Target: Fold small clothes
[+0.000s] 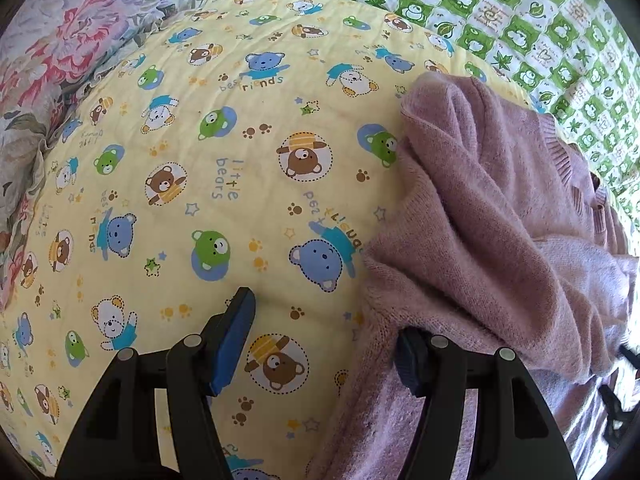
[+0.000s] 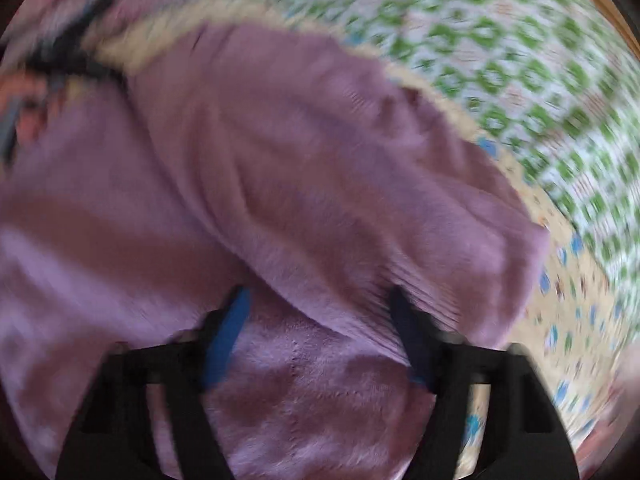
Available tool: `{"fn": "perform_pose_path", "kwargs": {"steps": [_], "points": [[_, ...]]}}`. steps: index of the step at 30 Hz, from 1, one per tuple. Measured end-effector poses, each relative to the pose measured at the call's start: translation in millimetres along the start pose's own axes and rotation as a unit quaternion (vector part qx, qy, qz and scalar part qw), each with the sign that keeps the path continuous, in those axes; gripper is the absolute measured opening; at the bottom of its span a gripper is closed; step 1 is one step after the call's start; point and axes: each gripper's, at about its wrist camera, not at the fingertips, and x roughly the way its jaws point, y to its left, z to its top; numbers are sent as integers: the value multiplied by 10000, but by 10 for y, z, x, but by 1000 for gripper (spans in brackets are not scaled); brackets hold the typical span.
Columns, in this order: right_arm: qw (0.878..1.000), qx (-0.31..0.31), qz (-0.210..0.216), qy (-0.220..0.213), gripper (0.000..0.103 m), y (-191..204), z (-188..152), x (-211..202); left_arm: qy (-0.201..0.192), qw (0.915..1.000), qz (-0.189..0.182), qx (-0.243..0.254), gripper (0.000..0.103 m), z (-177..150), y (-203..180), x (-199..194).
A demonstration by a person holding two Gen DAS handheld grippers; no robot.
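A pink knitted sweater (image 1: 492, 216) lies crumpled on a yellow bear-print quilt (image 1: 224, 168), at the right of the left wrist view. My left gripper (image 1: 324, 320) is open and empty; its left finger is over the quilt and its right finger is under the sweater's edge. In the blurred right wrist view the sweater (image 2: 280, 152) fills most of the frame. My right gripper (image 2: 320, 308) is open, with sweater fabric lying between and over its fingers, and a fold draped over the right finger.
A green frog-print quilt (image 1: 520, 20) lies beyond and to the right; it shows in the right wrist view (image 2: 540, 80). A floral cover (image 1: 60, 60) bunches at the far left. The right gripper's black frame (image 1: 624, 400) shows at the right edge.
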Motion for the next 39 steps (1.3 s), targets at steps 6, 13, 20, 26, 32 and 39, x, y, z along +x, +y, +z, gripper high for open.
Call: {"fn": "perform_pose_path", "kwargs": {"steps": [6,13,20,26,32,39], "points": [[9090,3148,2436,-1235,4,-1055,-69,-646,-14,10000,-68,-22,65,13,28,-25],[8901,3906,2217,-776,3,-1637,-68,-453,-33,10000,-65,19,65,1,12,-53],[9258,3581,1182,237,3,-1427,-212,157,-68,9998,-4,170,65,-42,-56,-18],[9425,3335,-52,221,4,-1274,-59,-163,-38,9998,-100,184,66,-130,-12,-33],[9544,2637,1299,-529,17,-630,914,-219,51,9996,-245,127,66,-286,182,-349],[9464,1671,2664,-740,17,380,2106,109,425,9825,-1767,-409,65,-405,113,-741]]}}
